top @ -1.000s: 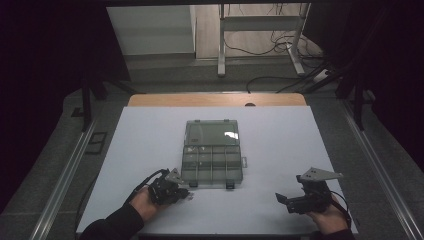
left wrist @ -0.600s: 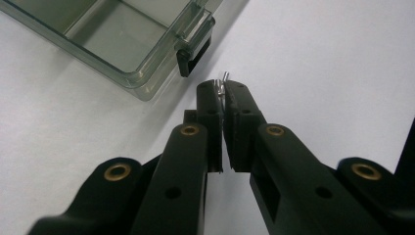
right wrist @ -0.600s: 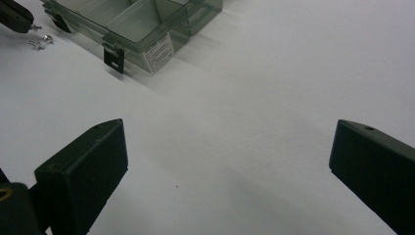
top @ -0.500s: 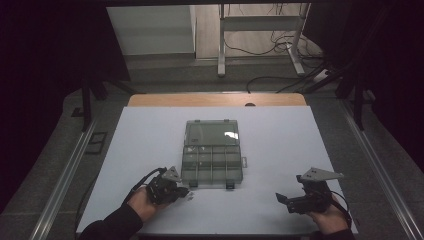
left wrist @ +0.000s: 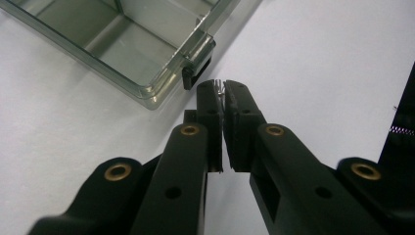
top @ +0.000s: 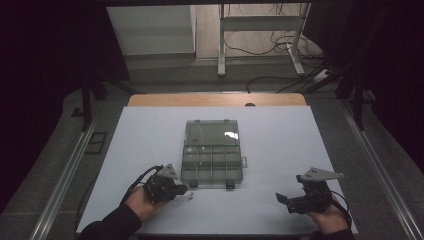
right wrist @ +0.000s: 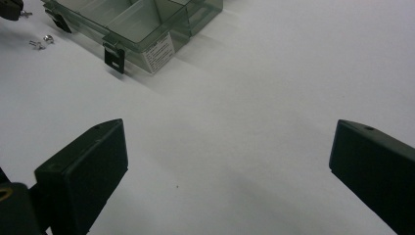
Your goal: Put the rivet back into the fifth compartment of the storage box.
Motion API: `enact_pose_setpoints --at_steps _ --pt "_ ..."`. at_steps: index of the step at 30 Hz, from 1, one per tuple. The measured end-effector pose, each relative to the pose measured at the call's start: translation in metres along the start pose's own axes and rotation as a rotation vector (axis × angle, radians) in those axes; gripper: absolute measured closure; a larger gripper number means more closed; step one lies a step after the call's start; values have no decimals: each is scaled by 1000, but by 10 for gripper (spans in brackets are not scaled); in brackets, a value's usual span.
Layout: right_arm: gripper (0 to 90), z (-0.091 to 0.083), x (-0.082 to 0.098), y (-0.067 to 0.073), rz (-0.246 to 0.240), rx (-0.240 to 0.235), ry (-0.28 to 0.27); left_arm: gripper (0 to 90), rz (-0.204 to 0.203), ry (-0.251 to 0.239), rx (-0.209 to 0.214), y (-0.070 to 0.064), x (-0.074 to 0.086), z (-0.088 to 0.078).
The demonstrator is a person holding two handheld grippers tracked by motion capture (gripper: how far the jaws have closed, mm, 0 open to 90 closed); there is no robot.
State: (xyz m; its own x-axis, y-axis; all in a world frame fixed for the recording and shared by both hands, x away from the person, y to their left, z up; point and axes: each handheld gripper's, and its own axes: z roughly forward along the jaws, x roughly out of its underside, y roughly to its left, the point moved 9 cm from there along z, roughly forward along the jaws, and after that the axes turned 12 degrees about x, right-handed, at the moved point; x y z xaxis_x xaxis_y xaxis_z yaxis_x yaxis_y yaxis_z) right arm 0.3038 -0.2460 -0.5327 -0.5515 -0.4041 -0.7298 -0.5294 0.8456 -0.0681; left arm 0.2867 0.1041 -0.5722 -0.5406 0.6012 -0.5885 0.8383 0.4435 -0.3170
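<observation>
- Screw (left wrist: pixel 220 88) pinched at the very tips of my left gripper (left wrist: pixel 222 90): the jaws stand almost together, with a small bright metal piece between the pads, low in the middle of the left gripper view, just beside the near corner of the organizer box (left wrist: pixel 147 54). I take this pick as made, the placing as not yet done.
- Right gripper (right wrist: pixel 225 161): my jaws stand wide apart with nothing between them, bare white table (right wrist: pixel 274 98) below. In the high view it sits at the lower right (top: pixel 300 200), well apart from the box, so I judge it idle for now.
- Loose screws (right wrist: pixel 41 43): two more small bright pieces lie on the table at the upper left of the right gripper view, near the box's front latch (right wrist: pixel 115 58). Those are left to move, I think.
- Box compartments (top: pixel 212 162), centre of the high view: lid open and flat behind; the cells I can see look empty, so most of the sorting is ahead.
</observation>
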Motion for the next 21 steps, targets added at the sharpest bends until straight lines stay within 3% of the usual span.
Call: enact_pose_setpoints --at_steps 21 --pt "0 0 0 -1 13 -4 -2 868 -18 -42 -44 10 -14 -18"
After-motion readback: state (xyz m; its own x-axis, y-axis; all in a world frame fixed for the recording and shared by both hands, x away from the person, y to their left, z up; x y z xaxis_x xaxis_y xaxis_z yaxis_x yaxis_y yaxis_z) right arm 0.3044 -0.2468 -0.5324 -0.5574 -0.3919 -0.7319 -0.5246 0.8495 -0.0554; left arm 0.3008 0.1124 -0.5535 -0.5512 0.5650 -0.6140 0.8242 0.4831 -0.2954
